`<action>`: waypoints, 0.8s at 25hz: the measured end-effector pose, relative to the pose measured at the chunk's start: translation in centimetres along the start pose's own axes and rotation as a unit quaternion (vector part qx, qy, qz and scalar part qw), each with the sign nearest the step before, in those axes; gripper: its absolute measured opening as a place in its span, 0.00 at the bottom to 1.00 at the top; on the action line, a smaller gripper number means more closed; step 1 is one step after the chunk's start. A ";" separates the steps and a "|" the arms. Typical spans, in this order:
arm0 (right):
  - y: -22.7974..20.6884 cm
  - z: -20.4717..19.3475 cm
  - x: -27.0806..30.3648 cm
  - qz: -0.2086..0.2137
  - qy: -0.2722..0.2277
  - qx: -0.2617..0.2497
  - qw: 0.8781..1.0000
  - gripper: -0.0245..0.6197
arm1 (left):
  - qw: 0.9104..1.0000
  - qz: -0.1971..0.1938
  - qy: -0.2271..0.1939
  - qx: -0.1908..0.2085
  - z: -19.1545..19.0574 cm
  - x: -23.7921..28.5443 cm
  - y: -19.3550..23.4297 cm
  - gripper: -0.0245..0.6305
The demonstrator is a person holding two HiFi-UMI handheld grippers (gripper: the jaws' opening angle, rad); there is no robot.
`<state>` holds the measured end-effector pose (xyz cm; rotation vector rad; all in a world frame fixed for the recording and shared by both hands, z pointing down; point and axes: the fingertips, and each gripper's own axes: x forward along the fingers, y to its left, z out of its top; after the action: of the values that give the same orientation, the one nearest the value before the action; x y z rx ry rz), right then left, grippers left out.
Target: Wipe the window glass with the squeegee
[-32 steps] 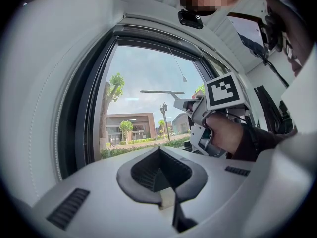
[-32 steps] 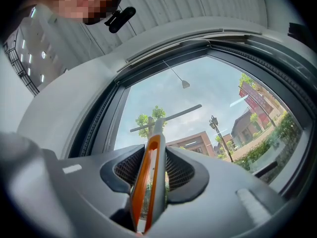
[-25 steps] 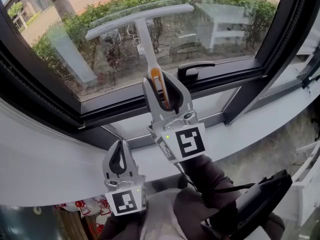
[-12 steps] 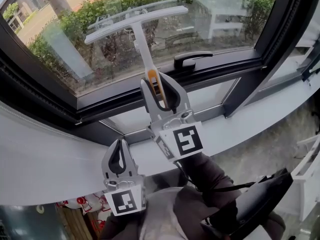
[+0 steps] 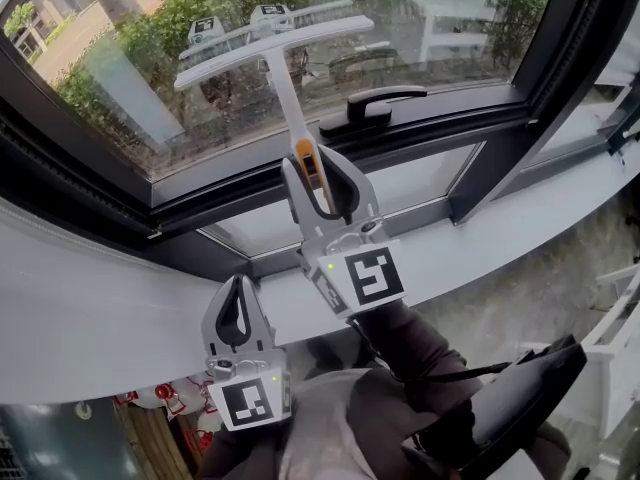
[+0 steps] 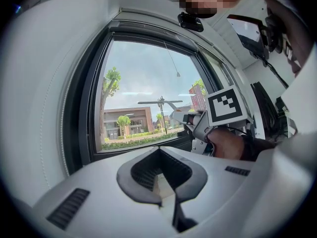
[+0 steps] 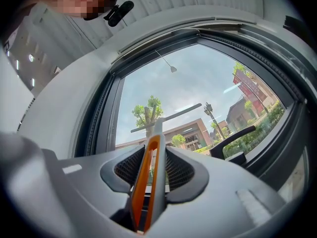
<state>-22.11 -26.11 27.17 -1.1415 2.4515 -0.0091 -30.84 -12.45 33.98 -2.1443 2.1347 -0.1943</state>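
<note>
We start tight on the right gripper. Its jaws are pinching the squeegee, clamped on the orange-and-grey end of the shaft, which runs straight out between the ribbed pads. From there the pale shaft climbs the pane to the long crossbar. The crossbar sits up and to the left of the window handle, and in the head view its right end is the higher one. It is right at the glass, with a faint reflection of it just beyond. Whether the blade edge actually touches, we cannot tell. The window handle is black and lies sideways on the dark frame. The right gripper sits below and left of it, over the lower frame rail.

Now down to the left gripper. Its jaws are pressed together, tips meeting, with nothing between them. It hangs well below and left of the window handle, low over the white sill, apart from the squeegee and off the glass. In its own view we look across at the right gripper, which shows just right of the crossbar.

Past the window handle, through the glass, we see a green hedge and paving outside.
</note>
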 end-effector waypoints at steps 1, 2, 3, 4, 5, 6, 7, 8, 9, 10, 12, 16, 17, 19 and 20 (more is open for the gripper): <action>0.0 -0.3 -0.1 -0.001 0.002 0.001 1.000 0.23 | 1.000 0.002 -0.001 0.000 0.0 0.0 0.0 0.04; -0.1 -0.5 -0.2 -0.001 0.004 0.002 1.000 0.23 | 1.000 0.005 -0.003 0.001 0.1 0.0 0.1 0.04; -0.1 -0.7 -0.3 -0.001 0.006 0.003 1.000 0.23 | 1.000 0.010 -0.007 0.001 0.3 0.0 0.2 0.04; -0.1 -0.9 -0.4 -0.002 0.008 0.005 1.000 0.23 | 1.000 0.013 -0.010 0.002 0.4 0.0 0.2 0.04; -0.2 -1.0 -0.5 -0.002 0.010 0.006 1.000 0.23 | 1.000 0.013 -0.010 0.002 0.5 -0.1 0.2 0.04; -0.2 -1.2 -0.6 -0.002 0.013 0.007 1.000 0.23 | 1.000 0.012 -0.008 0.002 0.5 -0.2 0.1 0.04; -0.2 -1.3 -0.7 -0.002 0.015 0.008 1.000 0.23 | 1.000 0.009 -0.005 0.003 0.4 -0.2 0.0 0.04; -0.3 -1.5 -0.7 -0.002 0.017 0.009 1.000 0.23 | 1.000 0.007 -0.003 0.003 0.3 -0.2 0.0 0.04; -0.3 -1.7 -0.8 -0.003 0.019 0.009 1.000 0.23 | 1.000 0.008 -0.004 0.002 0.3 -0.2 0.0 0.04; -0.3 -2.0 -0.9 -0.003 0.021 0.010 1.000 0.23 | 1.000 0.009 -0.005 0.002 0.3 -0.2 0.0 0.04; -0.4 -2.4 -1.2 -0.004 0.025 0.012 1.000 0.23 | 1.000 0.007 -0.005 0.003 0.2 -0.2 -0.2 0.04; -0.5 -3.2 -1.7 -0.006 0.035 0.018 0.999 0.23 | 1.000 0.000 0.001 0.006 0.1 -0.4 -0.7 0.04; -0.5 -3.4 -1.9 -0.007 0.038 0.020 0.999 0.23 | 1.000 0.002 -0.002 0.005 0.2 -0.3 -0.6 0.04; -0.6 -4.0 -2.2 -0.008 0.044 0.024 0.999 0.23 | 1.000 0.002 -0.003 0.004 0.1 -0.4 -0.7 0.04; -0.7 -4.3 -2.3 -0.009 0.047 0.026 0.999 0.23 | 1.000 0.000 -0.001 0.004 -0.1 -0.4 -0.8 0.04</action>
<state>-21.95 -25.64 32.04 -1.1648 2.5085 -0.1335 -30.04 -12.07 34.17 -2.1404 2.1291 -0.2009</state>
